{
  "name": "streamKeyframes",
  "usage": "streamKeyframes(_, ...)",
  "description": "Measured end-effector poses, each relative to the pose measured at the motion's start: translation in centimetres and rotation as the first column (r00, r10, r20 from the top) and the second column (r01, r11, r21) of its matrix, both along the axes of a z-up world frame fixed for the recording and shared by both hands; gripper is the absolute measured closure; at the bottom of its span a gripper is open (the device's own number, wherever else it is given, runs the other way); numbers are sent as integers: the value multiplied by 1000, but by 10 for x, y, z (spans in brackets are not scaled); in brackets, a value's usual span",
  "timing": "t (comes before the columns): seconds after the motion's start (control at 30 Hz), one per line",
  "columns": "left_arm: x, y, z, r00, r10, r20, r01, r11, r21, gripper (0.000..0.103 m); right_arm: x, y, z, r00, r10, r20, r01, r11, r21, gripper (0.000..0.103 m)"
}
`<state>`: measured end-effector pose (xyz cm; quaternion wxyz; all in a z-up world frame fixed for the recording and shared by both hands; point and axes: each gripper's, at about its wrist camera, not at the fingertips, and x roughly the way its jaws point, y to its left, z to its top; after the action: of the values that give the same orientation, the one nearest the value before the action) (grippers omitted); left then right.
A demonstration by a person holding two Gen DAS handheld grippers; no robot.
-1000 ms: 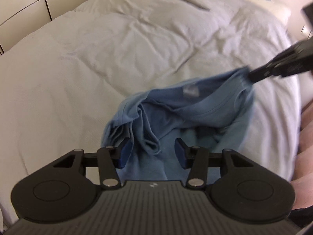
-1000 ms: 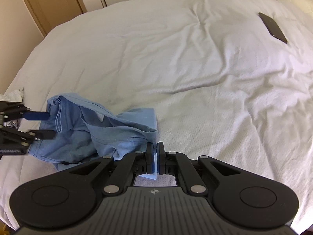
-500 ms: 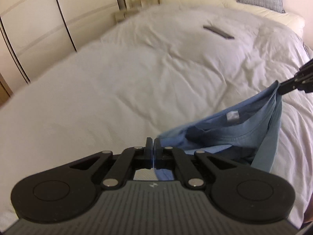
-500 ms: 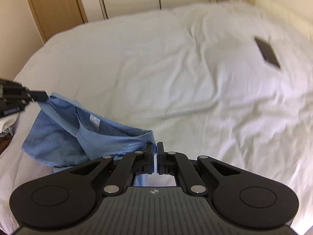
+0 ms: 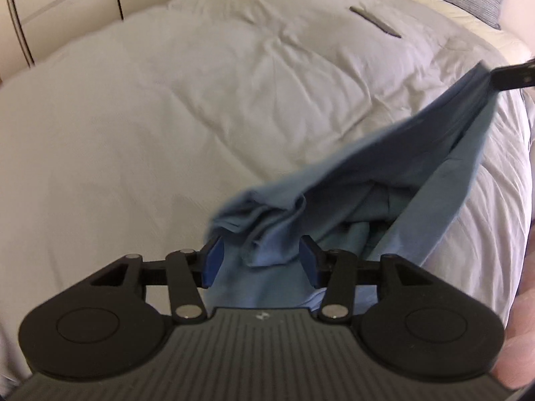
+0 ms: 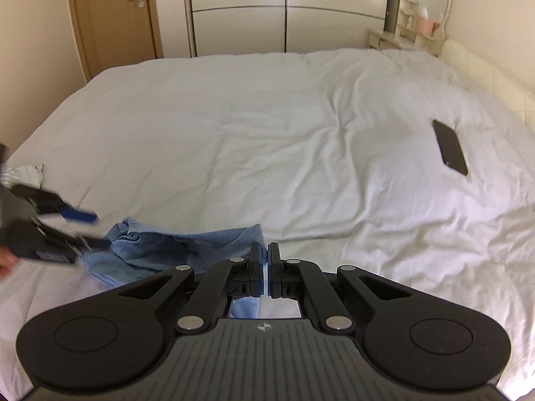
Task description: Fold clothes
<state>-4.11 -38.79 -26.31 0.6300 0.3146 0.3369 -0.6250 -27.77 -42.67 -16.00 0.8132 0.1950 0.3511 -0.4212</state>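
Both grippers are matte black: the left gripper and right gripper each have a ribbed body, two round side discs, linkage arms with silver screws, blue finger pads, and a small white logo at 6 o'clock.

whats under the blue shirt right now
The white duvet lies under the blue shirt. Part of the shirt hangs lifted from the right gripper; whatever sits beneath its bunched folds is covered.
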Motion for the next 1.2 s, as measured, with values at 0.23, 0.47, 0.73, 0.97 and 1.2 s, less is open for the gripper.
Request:
streamKeyframes(0.23, 1, -15, -26, 994, 67, -90, -67, 998, 7, 100, -2, 7, -10, 999, 6, -44, -7, 1000, -13, 102)
streamKeyframes(0.47, 17, 23, 90, 998, 56, -14, -57, 978, -203, 100, -9, 16, 44, 999, 34, -32, -37, 994, -99, 102)
streamKeyframes(0.73, 10, 97, 262, 993, 26, 113, 20, 922, -386, 101, -13, 67, 184, 991, 130, 18, -120, 953, -280, 103)
streamKeyframes(0.97, 0, 120, 363, 974, 64, 219, 59, 857, -512, 101, -33, 83, 284, 990, 115, 75, -64, 868, -493, 102)
streamKeyframes(1.2, 2, 65, 341, 971, 138, 196, -37, 893, -448, 93, -8, 9, 279, 987, 158, 24, -120, 828, -548, 102)
